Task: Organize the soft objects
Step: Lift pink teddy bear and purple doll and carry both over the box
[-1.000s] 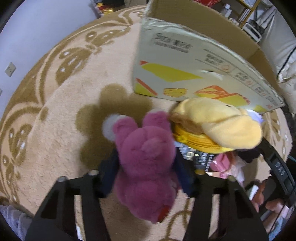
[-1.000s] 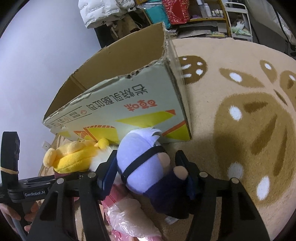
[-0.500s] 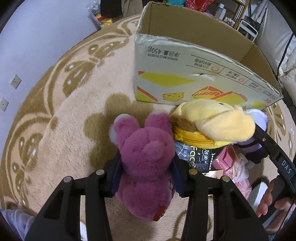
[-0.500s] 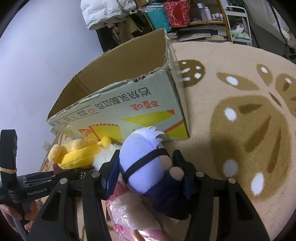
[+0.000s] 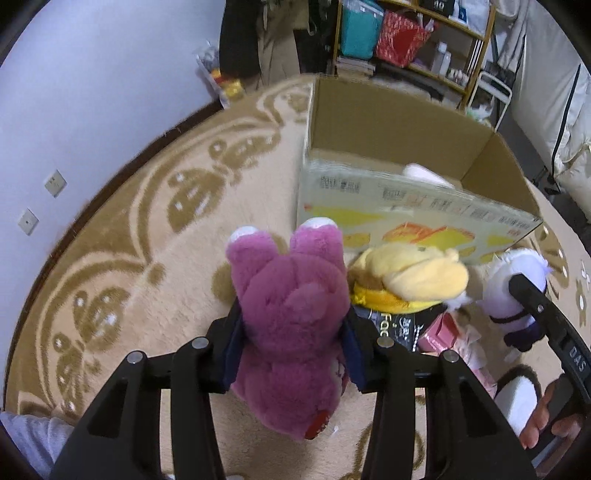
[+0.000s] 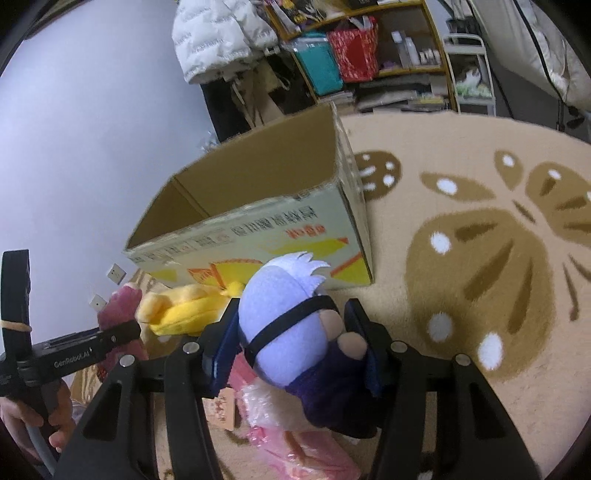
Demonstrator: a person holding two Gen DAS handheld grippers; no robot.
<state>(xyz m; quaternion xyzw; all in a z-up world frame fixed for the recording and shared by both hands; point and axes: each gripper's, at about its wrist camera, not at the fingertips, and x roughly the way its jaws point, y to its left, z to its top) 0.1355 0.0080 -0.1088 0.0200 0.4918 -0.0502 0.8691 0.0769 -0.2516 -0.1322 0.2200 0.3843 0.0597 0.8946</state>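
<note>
- Left wrist view: left gripper [image 5: 291,343] clamped on a magenta plush bear [image 5: 291,314]; blue pads pressed into its flanks, ears pointing away from the camera, a red patch on its low end.
- Bear held clear of the patterned beige rug [image 5: 147,258], just short of the near wall of the open cardboard box [image 5: 406,214].
- Just right of the bear: yellow plush toy [image 5: 410,280] lying on a dark printed packet [image 5: 391,325] and pink wrapped items [image 5: 443,328].
- Something white shows inside the box [image 5: 424,173]; cannot tell what.
- Far right of this view: a hand [image 5: 546,417] on the other tool's handle.
- Right wrist view: right gripper [image 6: 291,339] gripping a lavender-headed plush doll [image 6: 288,332] with white hair, a black band across the head and a dark purple body; pads squeezing both sides.
- Doll sits in front of the box's printed wall [image 6: 258,243], above pink plastic-wrapped packs [image 6: 310,450] on the rug [image 6: 480,258].
- Left edge: the left tool, with the yellow toy [image 6: 184,306] and the bear [image 6: 118,310] beyond it.
- Background: cluttered shelves [image 6: 369,55], white jacket [image 6: 218,33].
</note>
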